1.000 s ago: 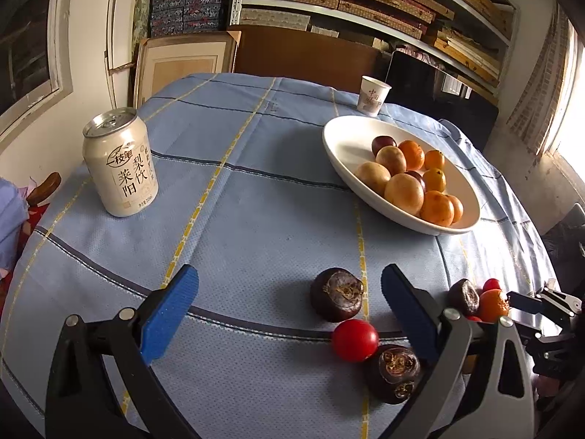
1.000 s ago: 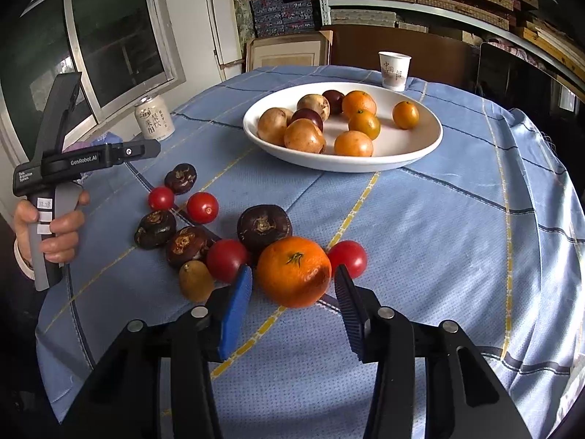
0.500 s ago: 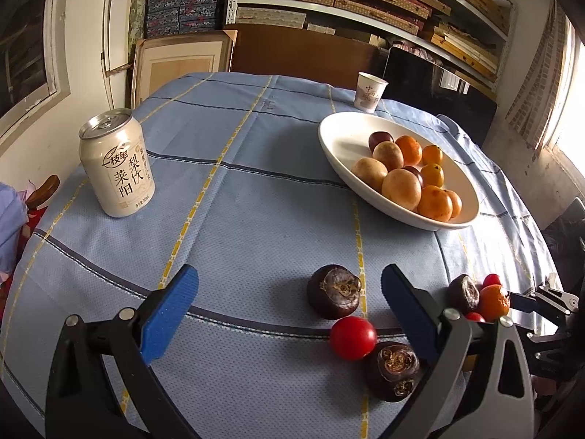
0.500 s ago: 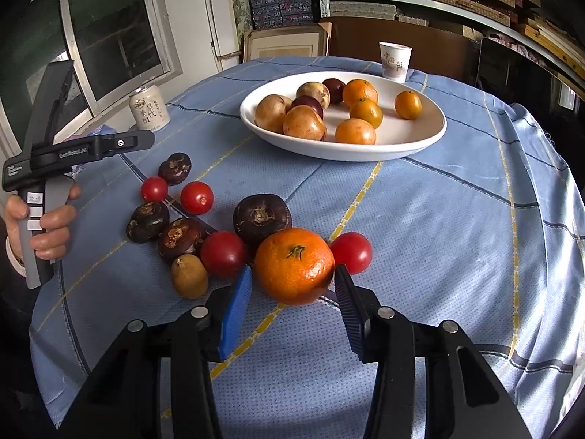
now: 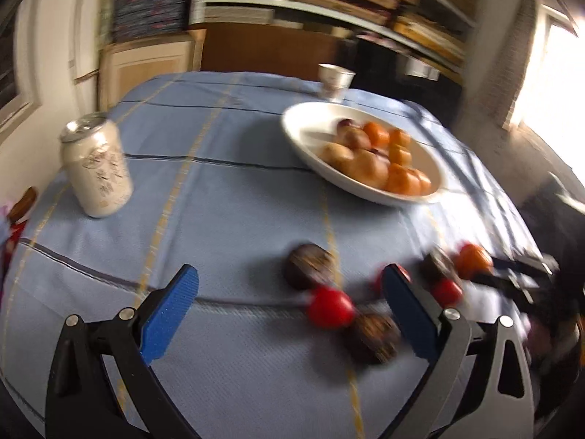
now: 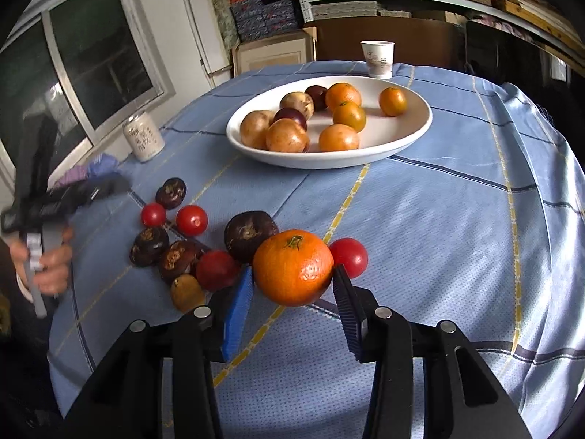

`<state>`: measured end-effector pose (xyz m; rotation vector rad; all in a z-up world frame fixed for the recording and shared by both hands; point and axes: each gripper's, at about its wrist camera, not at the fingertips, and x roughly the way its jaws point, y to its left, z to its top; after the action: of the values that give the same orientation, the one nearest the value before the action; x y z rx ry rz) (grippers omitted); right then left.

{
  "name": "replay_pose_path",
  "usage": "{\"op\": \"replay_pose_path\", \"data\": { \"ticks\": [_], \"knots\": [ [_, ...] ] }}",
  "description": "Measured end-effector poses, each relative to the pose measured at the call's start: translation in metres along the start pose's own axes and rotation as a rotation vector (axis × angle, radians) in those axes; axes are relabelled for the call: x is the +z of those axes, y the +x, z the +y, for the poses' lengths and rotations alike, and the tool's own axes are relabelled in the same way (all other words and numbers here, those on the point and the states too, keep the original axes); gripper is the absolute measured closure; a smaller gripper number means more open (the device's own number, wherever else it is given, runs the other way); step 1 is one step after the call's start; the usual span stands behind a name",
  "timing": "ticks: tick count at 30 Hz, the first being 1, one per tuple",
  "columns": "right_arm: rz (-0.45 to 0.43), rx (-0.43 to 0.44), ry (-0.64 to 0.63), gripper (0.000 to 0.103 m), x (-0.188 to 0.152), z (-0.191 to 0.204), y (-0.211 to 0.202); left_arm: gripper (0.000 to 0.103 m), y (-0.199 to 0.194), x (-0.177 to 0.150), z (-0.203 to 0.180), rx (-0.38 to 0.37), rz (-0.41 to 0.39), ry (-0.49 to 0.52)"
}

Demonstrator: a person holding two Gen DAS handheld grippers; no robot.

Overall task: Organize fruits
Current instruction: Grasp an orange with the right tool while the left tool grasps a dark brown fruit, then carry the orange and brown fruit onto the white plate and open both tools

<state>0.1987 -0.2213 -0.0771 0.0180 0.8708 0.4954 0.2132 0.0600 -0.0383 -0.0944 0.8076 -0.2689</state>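
The right hand-held gripper (image 6: pixel 292 285) angles downward, its jaws closing on the tangerine (image 6: pixel 293 267) between them. The left hand-held gripper (image 5: pixel 289 289) angles down over the surface (image 5: pixel 226 219), jaws spread and empty.

The right hand-held gripper (image 6: pixel 292 285), black with blue ridged pads, has its jaws closing on a large round orange tangerine (image 6: pixel 292 267) with a green stem scar; both pads touch its sides. Just behind it lie a dark purple-brown mangosteen (image 6: pixel 250 234) and a small red tomato (image 6: pixel 349 257) on the bench (image 6: pixel 457 219), which wears a light blue checked cloth. Further left sits a loose cluster of more dark fruits and red tomatoes. A shallow white oval bowl (image 6: pixel 416 128) beyond holds orange, tan and dark fruits. At the left edge a person's hand (image 6: pixel 51 259) grips the blurred left hand-held gripper (image 6: pixel 109 184).
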Motion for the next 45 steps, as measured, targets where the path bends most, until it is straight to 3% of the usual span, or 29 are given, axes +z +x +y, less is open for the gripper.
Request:
{"op": "replay_pose_path", "data": {
  "ticks": [3, 6, 12, 19, 29, 33, 45],
  "knots": [
    [-0.001, 0.0, 0.006, 0.058, 0.0, 0.0, 0.0, 0.005, -0.005, -0.02, -0.014, -0.074, 0.026, 0.037],
    [0.0, -0.004, 0.002, 0.058, 0.0, 0.002, 0.0, 0.006, 0.002, -0.034, -0.031, -0.096, 0.093, 0.063],
    [-0.018, 0.003, -0.007, 0.059, 0.0, 0.003, -0.004, 0.036, 0.021, -0.034, -0.049, -0.117, 0.157, 0.091],
    [-0.01, -0.008, -0.048, 0.059, -0.002, 0.011, -0.006, 0.037, 0.03, -0.032, -0.05, -0.077, 0.174, 0.083],
    [0.038, 0.01, -0.073, 0.057, -0.006, 0.019, 0.005, 0.037, 0.035, -0.026, -0.049, -0.074, 0.172, 0.067],
    [0.036, 0.011, -0.05, 0.057, -0.006, 0.016, 0.003, 0.048, 0.035, -0.027, -0.047, -0.076, 0.172, 0.061],
    [0.032, 0.006, -0.025, 0.058, -0.007, 0.011, 0.001, 0.059, 0.029, -0.029, -0.05, -0.062, 0.167, 0.071]
  ]
}}
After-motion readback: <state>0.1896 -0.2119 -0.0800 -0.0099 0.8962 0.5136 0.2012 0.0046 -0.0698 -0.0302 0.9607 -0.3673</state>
